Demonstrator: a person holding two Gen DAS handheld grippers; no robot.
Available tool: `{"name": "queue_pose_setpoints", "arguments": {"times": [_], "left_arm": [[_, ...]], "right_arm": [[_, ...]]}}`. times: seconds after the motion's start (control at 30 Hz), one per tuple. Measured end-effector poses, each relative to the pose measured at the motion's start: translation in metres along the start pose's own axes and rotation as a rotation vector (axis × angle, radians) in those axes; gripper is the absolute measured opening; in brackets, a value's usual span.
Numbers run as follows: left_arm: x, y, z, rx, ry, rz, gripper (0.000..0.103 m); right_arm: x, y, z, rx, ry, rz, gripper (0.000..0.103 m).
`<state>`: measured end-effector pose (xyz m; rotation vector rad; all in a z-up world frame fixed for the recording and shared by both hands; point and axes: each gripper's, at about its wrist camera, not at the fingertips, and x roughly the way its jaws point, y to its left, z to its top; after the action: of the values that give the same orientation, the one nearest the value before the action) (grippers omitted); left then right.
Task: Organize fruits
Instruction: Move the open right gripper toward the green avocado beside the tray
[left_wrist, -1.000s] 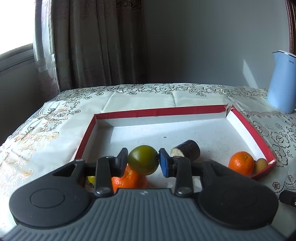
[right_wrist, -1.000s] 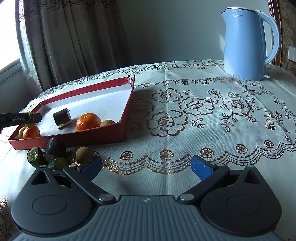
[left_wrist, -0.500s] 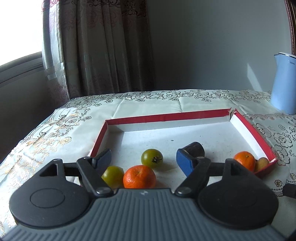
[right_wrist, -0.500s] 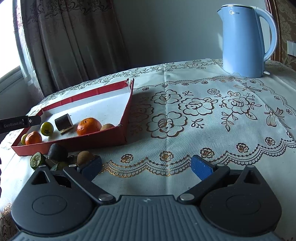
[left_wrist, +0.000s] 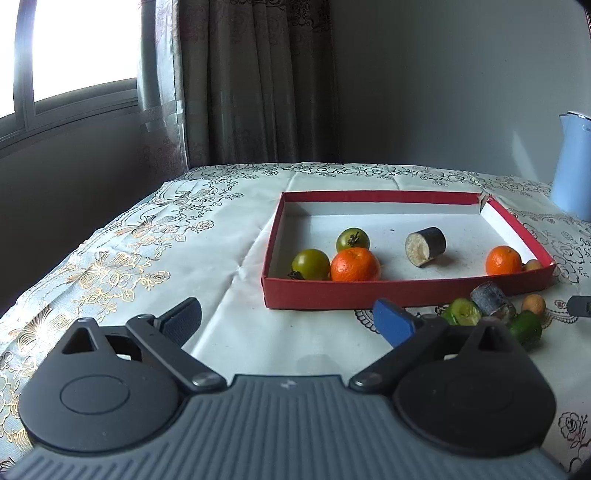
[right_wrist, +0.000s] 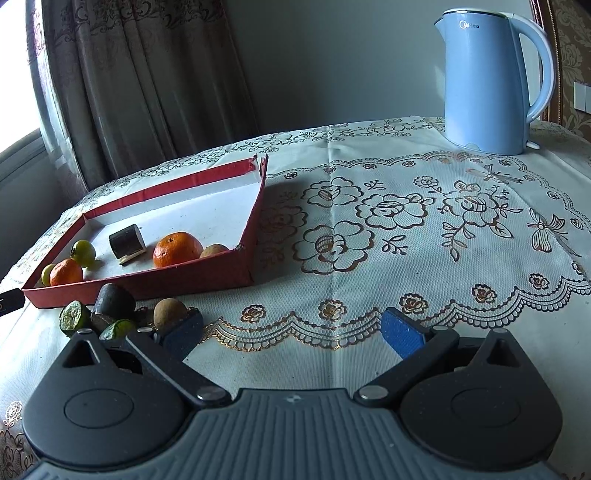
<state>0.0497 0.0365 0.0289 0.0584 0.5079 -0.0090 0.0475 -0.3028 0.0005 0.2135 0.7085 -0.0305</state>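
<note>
A red tray (left_wrist: 369, 297) with a white floor holds two green tomatoes (left_wrist: 352, 240), two oranges (left_wrist: 355, 264), a dark cane piece (left_wrist: 425, 246) and a small brown fruit (left_wrist: 533, 264). In front of the tray lie loose green pieces (left_wrist: 461, 316), a dark piece (left_wrist: 493, 298) and a brown fruit (left_wrist: 533, 305). My left gripper (left_wrist: 286, 320) is open and empty, in front of the tray's near left corner. My right gripper (right_wrist: 291, 330) is open and empty, right of the loose pile (right_wrist: 110, 314) and the tray (right_wrist: 147, 286).
A light blue electric kettle (right_wrist: 487, 81) stands at the back right of the table. A patterned cloth (right_wrist: 406, 229) covers the table. Curtains (left_wrist: 258, 81) and a window are behind. The table's left edge drops off near the left gripper.
My left gripper let go of the green tomato in the tray, opened and drew back out of the tray toward the near left. My right gripper stayed open and shifted only a little.
</note>
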Motion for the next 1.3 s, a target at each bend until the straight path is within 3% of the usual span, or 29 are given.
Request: {"name": "queue_pose_setpoints", "arguments": {"times": [0.2, 0.33, 0.5, 0.67, 0.77, 1.3], "left_arm": [[0.007, 0.013, -0.018, -0.034, 0.067, 0.024, 0.1], [0.004, 0.013, -0.02, -0.035, 0.061, 0.016, 0.101], [0.009, 0.011, -0.021, -0.024, 0.088, -0.004, 0.101], [0.01, 0.008, -0.022, -0.006, 0.101, -0.013, 0.102], [0.009, 0.007, -0.023, 0.001, 0.096, -0.012, 0.102], [0.01, 0.008, -0.022, -0.006, 0.099, -0.016, 0.103]], "right_arm": [[0.001, 0.003, -0.001, -0.015, 0.007, -0.01, 0.103], [-0.004, 0.003, -0.003, -0.019, 0.014, -0.002, 0.103], [-0.02, 0.02, -0.018, -0.123, 0.021, 0.059, 0.103], [-0.039, 0.047, -0.03, -0.283, -0.063, 0.15, 0.103], [-0.039, 0.056, -0.029, -0.289, -0.058, 0.209, 0.103], [-0.032, 0.096, -0.033, -0.404, -0.06, 0.263, 0.101]]}}
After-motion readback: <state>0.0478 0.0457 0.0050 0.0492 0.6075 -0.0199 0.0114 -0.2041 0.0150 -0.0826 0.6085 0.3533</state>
